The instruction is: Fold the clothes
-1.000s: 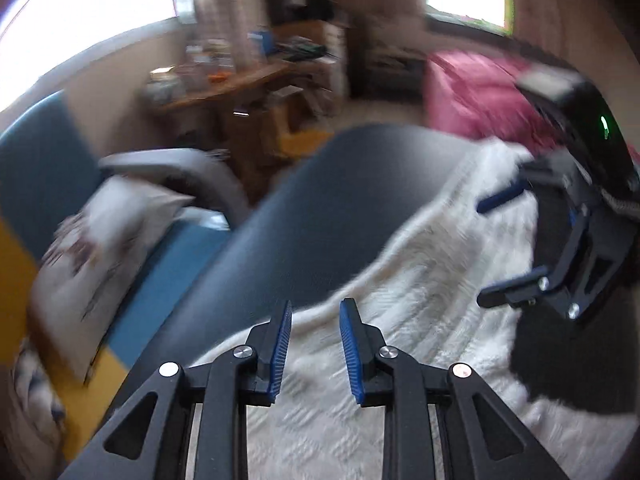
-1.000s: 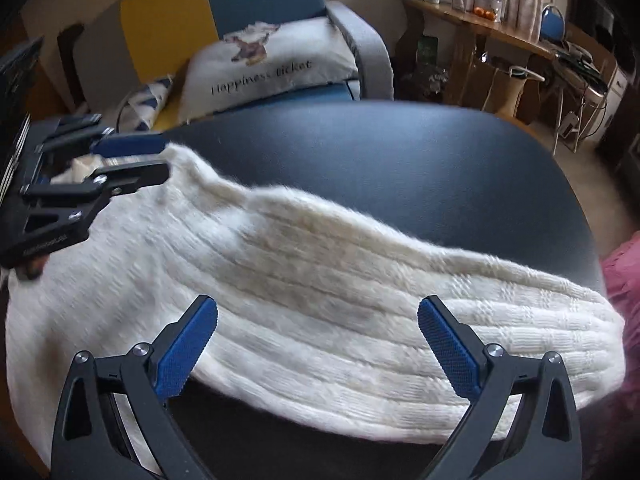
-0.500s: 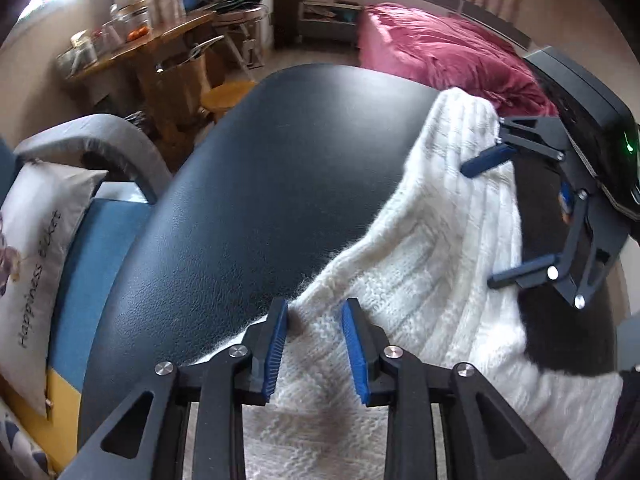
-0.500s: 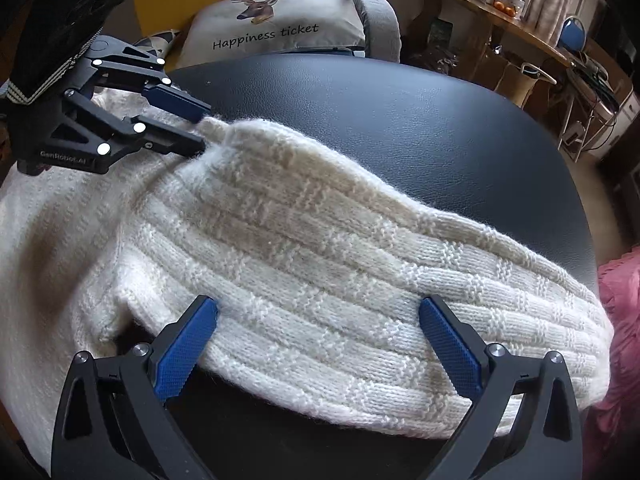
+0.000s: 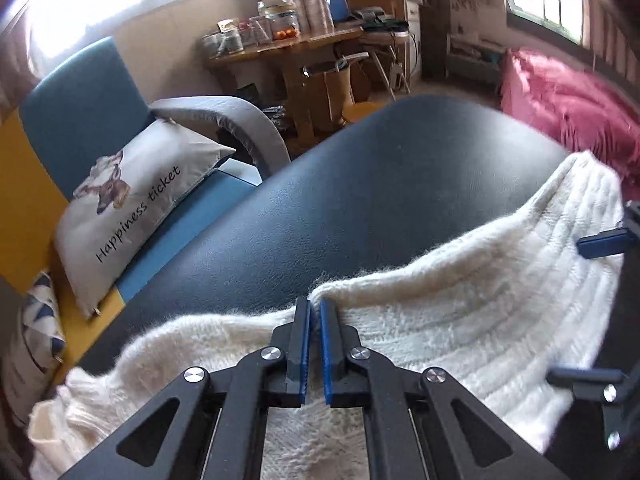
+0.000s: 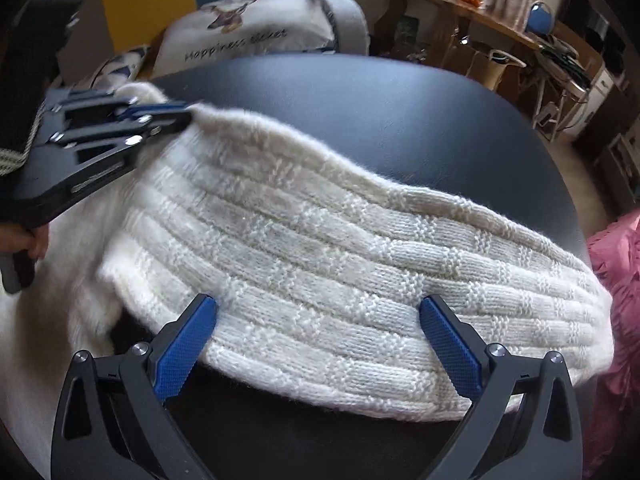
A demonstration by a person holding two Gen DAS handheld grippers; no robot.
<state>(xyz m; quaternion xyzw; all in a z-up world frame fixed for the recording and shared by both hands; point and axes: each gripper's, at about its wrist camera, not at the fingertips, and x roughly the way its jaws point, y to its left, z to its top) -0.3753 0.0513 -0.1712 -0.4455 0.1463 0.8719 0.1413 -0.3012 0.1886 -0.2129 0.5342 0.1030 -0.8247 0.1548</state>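
Observation:
A cream ribbed knit sweater (image 5: 460,312) (image 6: 340,248) lies across a round black table (image 5: 400,184) (image 6: 400,120). My left gripper (image 5: 314,308) is at the sweater's far edge with its blue pads pinched together on the fabric. In the right wrist view the left gripper (image 6: 184,114) comes in from the left and holds that same edge. My right gripper (image 6: 318,304) stands wide open above the near edge of the long folded part, its pads (image 6: 188,344) clear of the knit. The right gripper (image 5: 592,308) also shows at the right border of the left wrist view.
A cushion (image 5: 136,208) printed "Happiness ticket" rests on a blue and yellow armchair (image 5: 80,92) behind the table. A wooden desk (image 5: 304,48) with jars stands farther back. Pink bedding (image 5: 572,112) lies to the right. A person's hand (image 6: 24,240) grips the left tool.
The left gripper's jaws have come together on the sweater's far edge, and the tool has dropped and rolled. The right gripper has stayed open over the near edge.

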